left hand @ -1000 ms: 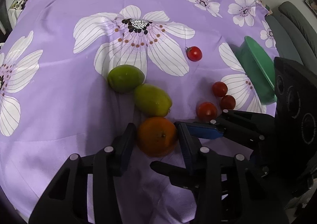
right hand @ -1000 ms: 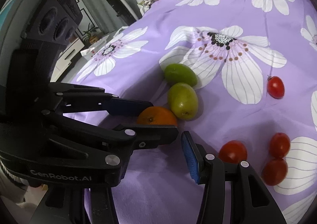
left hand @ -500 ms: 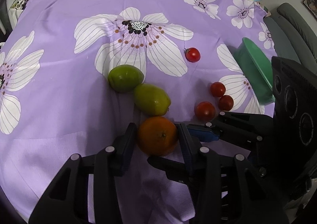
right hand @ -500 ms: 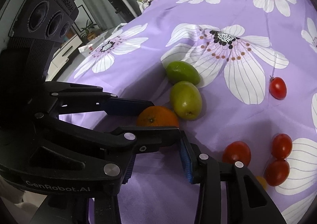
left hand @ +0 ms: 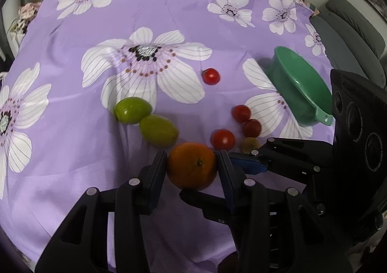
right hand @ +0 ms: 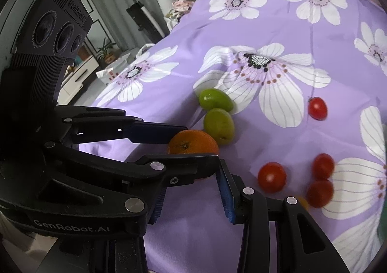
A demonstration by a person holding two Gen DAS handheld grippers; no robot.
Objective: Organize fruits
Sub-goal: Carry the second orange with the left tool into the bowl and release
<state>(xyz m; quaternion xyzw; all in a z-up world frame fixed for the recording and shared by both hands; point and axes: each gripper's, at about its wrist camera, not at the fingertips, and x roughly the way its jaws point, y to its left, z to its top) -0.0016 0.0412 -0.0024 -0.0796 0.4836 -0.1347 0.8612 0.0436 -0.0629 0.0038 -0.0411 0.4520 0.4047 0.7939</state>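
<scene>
left hand-held gripper (left hand: 192, 166): pads pressed on orange (left hand: 192, 166) | two green fruits (left hand: 145, 118) touching, just beyond it | four red tomatoes (left hand: 222, 139) to the right | green bowl (left hand: 302, 84) tilted, far right | right hand-held gripper (left hand: 246, 164) beside orange | purple flowered cloth (left hand: 72, 152)

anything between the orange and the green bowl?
Yes: in the left wrist view, a cluster of red cherry tomatoes and one yellowish one lies between the orange and the green bowl.
</scene>
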